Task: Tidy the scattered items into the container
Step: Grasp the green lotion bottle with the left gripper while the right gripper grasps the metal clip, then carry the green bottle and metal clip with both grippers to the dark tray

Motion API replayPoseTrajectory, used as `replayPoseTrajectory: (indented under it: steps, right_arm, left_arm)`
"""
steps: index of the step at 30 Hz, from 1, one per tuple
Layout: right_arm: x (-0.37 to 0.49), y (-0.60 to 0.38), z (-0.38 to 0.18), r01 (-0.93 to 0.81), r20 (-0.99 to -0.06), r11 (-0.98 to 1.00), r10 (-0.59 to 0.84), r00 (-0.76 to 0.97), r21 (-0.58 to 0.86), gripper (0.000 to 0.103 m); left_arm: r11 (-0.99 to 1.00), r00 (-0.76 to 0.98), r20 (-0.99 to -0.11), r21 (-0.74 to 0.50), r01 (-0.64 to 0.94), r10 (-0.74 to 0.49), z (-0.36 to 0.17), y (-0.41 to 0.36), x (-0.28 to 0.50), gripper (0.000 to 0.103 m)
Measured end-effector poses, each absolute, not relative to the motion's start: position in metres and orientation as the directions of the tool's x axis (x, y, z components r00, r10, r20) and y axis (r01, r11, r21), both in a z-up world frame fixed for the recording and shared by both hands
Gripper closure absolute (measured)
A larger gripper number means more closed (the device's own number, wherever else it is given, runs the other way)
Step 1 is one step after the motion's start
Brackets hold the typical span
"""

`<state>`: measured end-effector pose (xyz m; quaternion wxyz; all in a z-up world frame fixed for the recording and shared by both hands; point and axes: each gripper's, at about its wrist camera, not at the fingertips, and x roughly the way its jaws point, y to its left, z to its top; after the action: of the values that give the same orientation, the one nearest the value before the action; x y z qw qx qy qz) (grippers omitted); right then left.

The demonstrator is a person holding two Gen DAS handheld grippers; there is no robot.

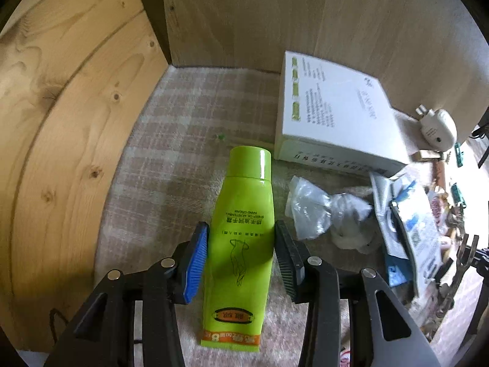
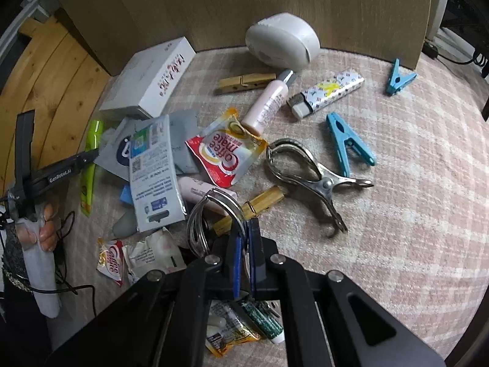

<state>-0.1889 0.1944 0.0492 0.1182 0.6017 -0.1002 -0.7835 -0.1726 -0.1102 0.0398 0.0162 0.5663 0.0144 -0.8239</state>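
Note:
In the left wrist view a green hand cream tube (image 1: pixel 243 232) lies on the checked cloth between the fingers of my left gripper (image 1: pixel 241 260). The jaws stand open around it, pads just off its sides. The tube also shows in the right wrist view (image 2: pixel 91 159). My right gripper (image 2: pixel 244 257) is shut on a bunch of metal key rings (image 2: pixel 211 217), held above the pile. Scattered on the cloth are a Coffee mate sachet (image 2: pixel 229 153), a metal clamp (image 2: pixel 308 171), blue pegs (image 2: pixel 348 143), a lighter (image 2: pixel 327 94) and a pink bottle (image 2: pixel 269 104).
A white box (image 1: pixel 330 113) lies behind the tube, next to a crumpled plastic wrapper (image 1: pixel 318 211). A white plug adapter (image 2: pixel 281 42) sits by the back board. Wooden pegs (image 2: pixel 244 82), paper packets (image 2: pixel 152 171) and another white box (image 2: pixel 152 79) lie around. Wood panels wall the left side.

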Motion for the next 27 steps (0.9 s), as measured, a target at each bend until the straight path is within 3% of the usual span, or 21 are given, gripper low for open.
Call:
replayPoseTrajectory:
  steps: [7,17,27]
  right_arm:
    - [-0.184,0.213,0.078,0.057,-0.898,-0.943,-0.329,-0.294,0.327,0.099]
    - [-0.158,0.254,0.123,0.007,-0.867,-0.949,-0.292,-0.404,0.316,0.099]
    - [-0.089,0.353,0.152,-0.139,-0.858,-0.946,-0.198,-0.474,0.294,0.099]
  left_arm:
    - [-1.000,-0.427,-0.904,0.004,-0.006,-0.001,0.078,-0.111,-0.177,0.063]
    - [-0.989,-0.535,-0.843,0.021,-0.144,0.060,0.140,-0.053,-0.162,0.063]
    - [-0.921,-0.529,-0.813,-0.023,-0.389,0.244,0.194,0.080,-0.131,0.063]
